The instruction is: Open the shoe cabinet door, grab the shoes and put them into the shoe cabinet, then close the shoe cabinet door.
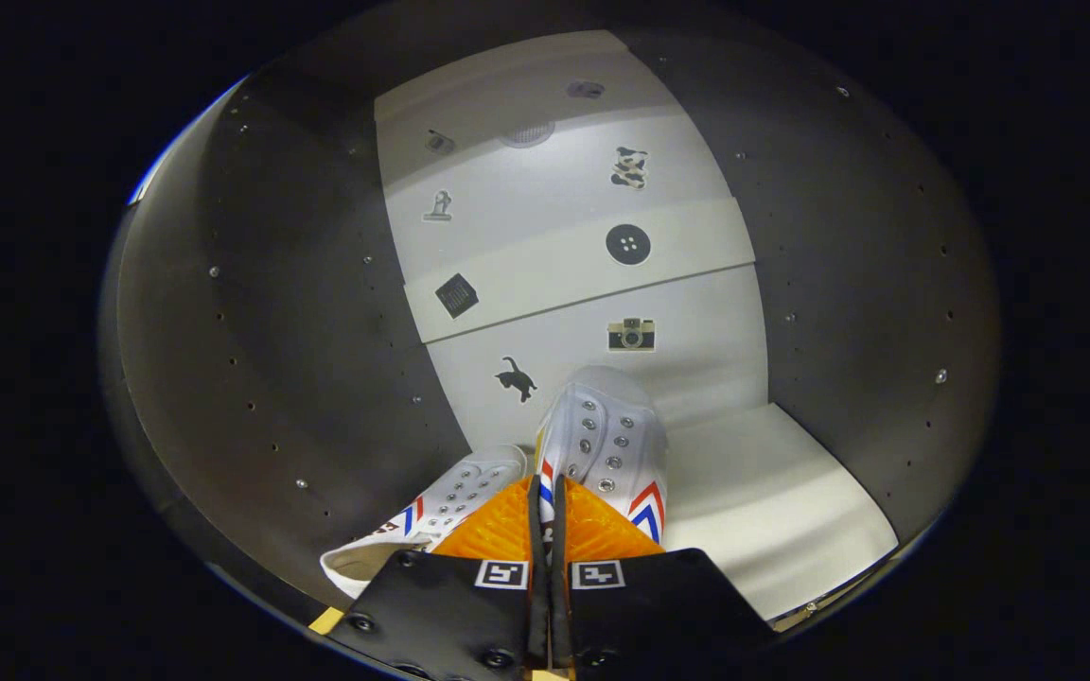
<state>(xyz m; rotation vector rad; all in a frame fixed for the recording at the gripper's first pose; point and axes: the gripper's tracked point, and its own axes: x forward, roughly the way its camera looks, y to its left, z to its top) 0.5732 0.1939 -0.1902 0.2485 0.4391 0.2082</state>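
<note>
My gripper (546, 501) looked into the shoe cabinet (299, 312), whose dark side walls dotted with small holes stood on either side of me, with a pale floor (772, 511) below and a pale back panel (564, 236) beyond carrying seven small stickers (628, 244). My fingers were drawn almost together, clamped on the edge of the right shoe (606, 440), which pointed away just ahead of them. I counted two white shoes with red and blue stripes, the left shoe (441, 515) lying just beside my fingers.
</note>
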